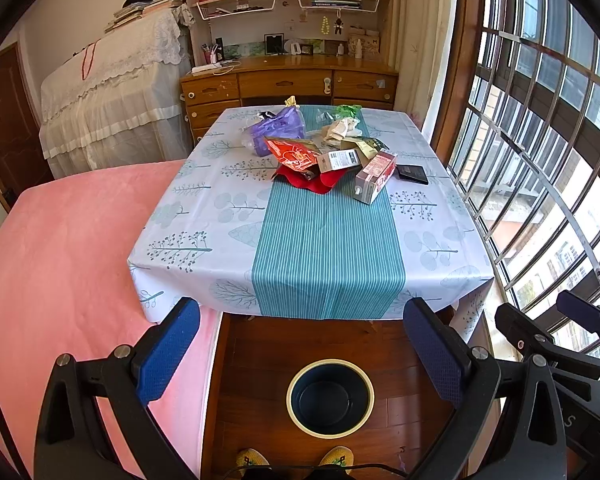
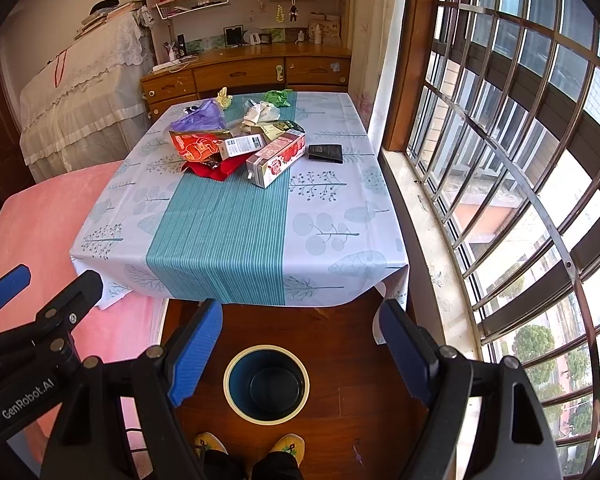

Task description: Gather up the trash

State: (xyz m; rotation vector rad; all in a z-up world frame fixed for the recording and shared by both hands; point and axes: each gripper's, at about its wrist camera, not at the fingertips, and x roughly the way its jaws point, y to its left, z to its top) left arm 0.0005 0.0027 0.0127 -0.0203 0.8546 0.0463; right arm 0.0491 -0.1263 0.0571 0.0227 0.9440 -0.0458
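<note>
A pile of trash sits at the far half of the table (image 1: 324, 256): a pink carton (image 1: 374, 176) (image 2: 276, 160), an orange snack bag (image 1: 292, 154) (image 2: 194, 146), a purple plastic bag (image 1: 278, 130) (image 2: 198, 120), crumpled paper (image 1: 342, 130) and a flat black packet (image 1: 412, 174) (image 2: 326, 153). A dark, empty bin (image 1: 330, 398) (image 2: 266, 384) stands on the floor before the table. My left gripper (image 1: 302, 354) is open and empty above the bin. My right gripper (image 2: 300, 354) is open and empty beside it.
A pink bed (image 1: 60, 264) lies left of the table. A barred window (image 2: 520, 160) and its sill run along the right. A wooden dresser (image 1: 288, 84) and bookshelves stand behind the table. The person's yellow slippers (image 2: 288, 444) are just below the bin.
</note>
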